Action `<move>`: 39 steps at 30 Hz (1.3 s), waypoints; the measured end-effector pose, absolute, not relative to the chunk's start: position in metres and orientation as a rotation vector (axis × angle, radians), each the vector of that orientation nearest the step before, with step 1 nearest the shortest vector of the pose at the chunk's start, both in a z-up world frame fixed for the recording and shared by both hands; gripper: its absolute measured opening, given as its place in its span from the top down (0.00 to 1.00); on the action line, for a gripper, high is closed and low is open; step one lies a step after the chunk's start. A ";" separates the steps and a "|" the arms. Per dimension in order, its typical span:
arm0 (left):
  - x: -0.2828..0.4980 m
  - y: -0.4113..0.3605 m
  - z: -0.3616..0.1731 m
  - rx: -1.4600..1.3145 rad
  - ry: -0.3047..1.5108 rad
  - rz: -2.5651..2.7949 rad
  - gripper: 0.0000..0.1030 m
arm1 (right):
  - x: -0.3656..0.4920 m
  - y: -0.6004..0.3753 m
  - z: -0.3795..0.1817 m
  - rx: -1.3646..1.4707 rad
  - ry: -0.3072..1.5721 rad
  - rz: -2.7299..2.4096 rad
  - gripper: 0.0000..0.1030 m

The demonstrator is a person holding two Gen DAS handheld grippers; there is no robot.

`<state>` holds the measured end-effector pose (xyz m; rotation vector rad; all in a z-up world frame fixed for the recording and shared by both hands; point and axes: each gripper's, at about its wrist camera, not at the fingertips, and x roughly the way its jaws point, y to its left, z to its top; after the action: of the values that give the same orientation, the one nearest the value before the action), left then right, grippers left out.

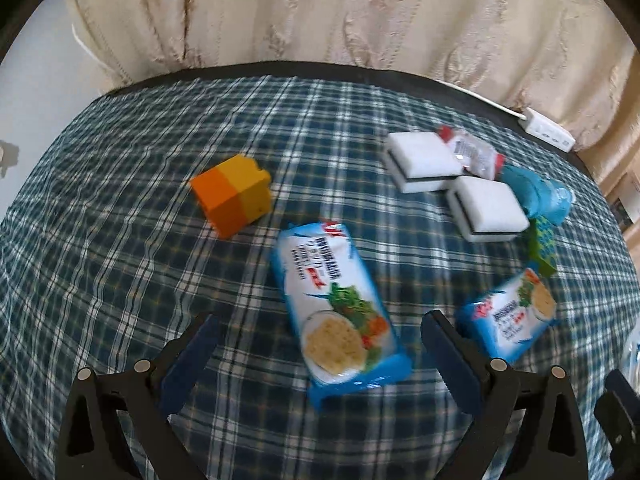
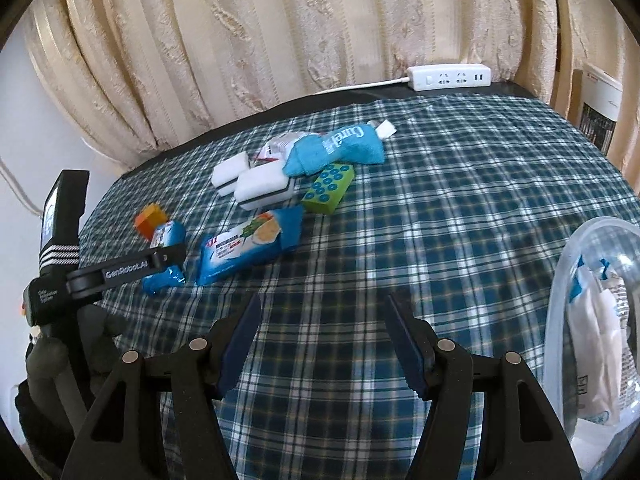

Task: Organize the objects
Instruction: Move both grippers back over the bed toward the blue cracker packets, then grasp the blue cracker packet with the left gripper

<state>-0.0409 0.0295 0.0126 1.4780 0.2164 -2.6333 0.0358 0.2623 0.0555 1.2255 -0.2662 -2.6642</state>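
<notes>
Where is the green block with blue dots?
In the right wrist view the green block lies on the checked cloth, left of middle, touching the blue towel roll behind it, with a white sponge to its left.

Woven plaid tablecloth (image 1: 160,280), glossy plastic packet (image 1: 336,304)

A blue plaid cloth (image 2: 400,208) covers the bench. On it lie two cracker packets (image 1: 340,308) (image 1: 506,314), an orange-yellow block (image 1: 232,194), two white sponges (image 1: 422,162) (image 1: 486,208), a green studded block (image 2: 328,188), a blue towel (image 2: 340,148) and a clear container (image 2: 568,264). A white power strip (image 2: 450,77) sits at the far edge.
</notes>
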 end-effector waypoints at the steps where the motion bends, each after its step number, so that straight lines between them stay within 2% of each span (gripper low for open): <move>1: -0.042 0.028 0.011 1.478 0.221 -2.627 0.01 | 0.035 0.261 0.055 1.228 -0.264 -2.660 0.37; 9: -0.046 0.024 0.007 1.466 0.215 -2.601 0.01 | 0.031 0.259 0.050 1.244 -0.265 -2.636 0.37; 14: -0.048 0.025 0.007 1.444 0.173 -2.608 0.08 | 0.031 0.255 0.049 1.249 -0.259 -2.622 0.37; 20: -0.048 0.028 0.010 1.430 0.142 -2.637 0.29 | 0.029 0.251 0.047 1.260 -0.252 -2.608 0.37; 24: -0.045 0.028 0.013 1.426 0.142 -2.645 0.52 | 0.027 0.247 0.046 1.270 -0.255 -2.591 0.37; 28: -0.043 0.025 0.014 1.434 0.170 -2.647 0.56 | 0.022 0.242 0.044 1.292 -0.284 -2.551 0.37; 39: -0.028 0.022 0.035 1.321 0.173 -2.694 0.57 | -0.006 0.218 0.035 1.361 -0.355 -2.427 0.37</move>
<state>-0.0275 0.0222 0.0347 1.3210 0.1729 -2.6937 -0.0057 0.2182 0.0351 1.3612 -0.3555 -2.4274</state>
